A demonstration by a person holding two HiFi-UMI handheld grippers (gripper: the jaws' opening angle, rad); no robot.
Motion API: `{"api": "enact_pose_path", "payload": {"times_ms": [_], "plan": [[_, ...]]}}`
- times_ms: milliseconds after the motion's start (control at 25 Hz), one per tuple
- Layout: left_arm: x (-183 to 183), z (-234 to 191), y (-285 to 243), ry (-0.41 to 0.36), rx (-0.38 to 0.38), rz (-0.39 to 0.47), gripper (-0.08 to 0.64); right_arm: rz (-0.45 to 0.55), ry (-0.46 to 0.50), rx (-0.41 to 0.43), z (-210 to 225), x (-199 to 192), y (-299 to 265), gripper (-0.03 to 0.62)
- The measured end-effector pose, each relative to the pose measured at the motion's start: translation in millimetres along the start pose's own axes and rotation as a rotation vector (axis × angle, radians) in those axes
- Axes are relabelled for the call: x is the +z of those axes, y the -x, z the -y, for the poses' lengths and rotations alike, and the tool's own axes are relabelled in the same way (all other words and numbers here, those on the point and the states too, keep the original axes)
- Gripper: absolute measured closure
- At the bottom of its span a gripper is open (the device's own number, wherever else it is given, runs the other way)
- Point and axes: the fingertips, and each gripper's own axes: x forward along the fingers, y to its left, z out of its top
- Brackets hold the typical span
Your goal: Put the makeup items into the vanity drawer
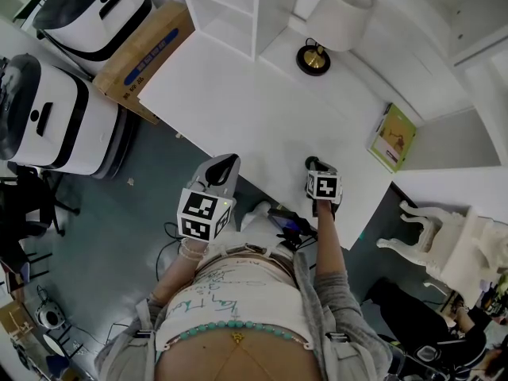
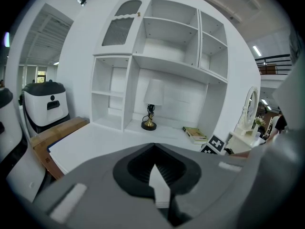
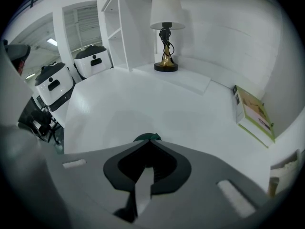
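My left gripper point(image 1: 221, 167) hovers over the floor just off the front edge of the white vanity top point(image 1: 254, 109). In the left gripper view the left gripper point(image 2: 153, 146) is shut with nothing between its jaws. My right gripper point(image 1: 317, 165) is over the front edge of the vanity top. A small dark green item point(image 3: 147, 137) pokes out at the tips of the right gripper point(image 3: 149, 141), whose jaws are closed on it. Most of that item is hidden by the jaws. No drawer shows in any view.
A lamp point(image 1: 332, 24) stands at the back by the white shelf unit point(image 1: 230, 6). A green book point(image 1: 393, 137) lies at the right end. Two white machines point(image 1: 48, 117) and a cardboard box point(image 1: 143, 58) stand left of the vanity. A white chair point(image 1: 452, 240) stands right.
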Motion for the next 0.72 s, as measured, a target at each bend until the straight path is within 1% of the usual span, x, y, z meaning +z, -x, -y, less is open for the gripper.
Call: {"api": "enact_pose_path", "payload": {"times_ms": [120, 440, 600, 720], "plan": [[-0.1, -0.8, 3.2, 0.0, 0.004, 0.005, 0.558, 0.019, -0.018, 0.014, 0.2, 3.2, 5.1, 0.563], [-3.7, 4.6, 8.8, -0.004, -0.002, 0.013, 0.558, 0.051, -0.014, 0.042, -2.4, 7.3, 19.9, 0.563], [-4.1, 9.8, 9.7, 0.005, -0.012, 0.024, 0.558, 0.055, -0.008, 0.032, 0.7, 11.9, 31.1, 0.563], [-4.0, 13.3, 10.7, 0.006, -0.013, 0.031, 0.558, 0.066, -0.007, 0.045, 0.5, 14.3, 38.3, 0.563]]}}
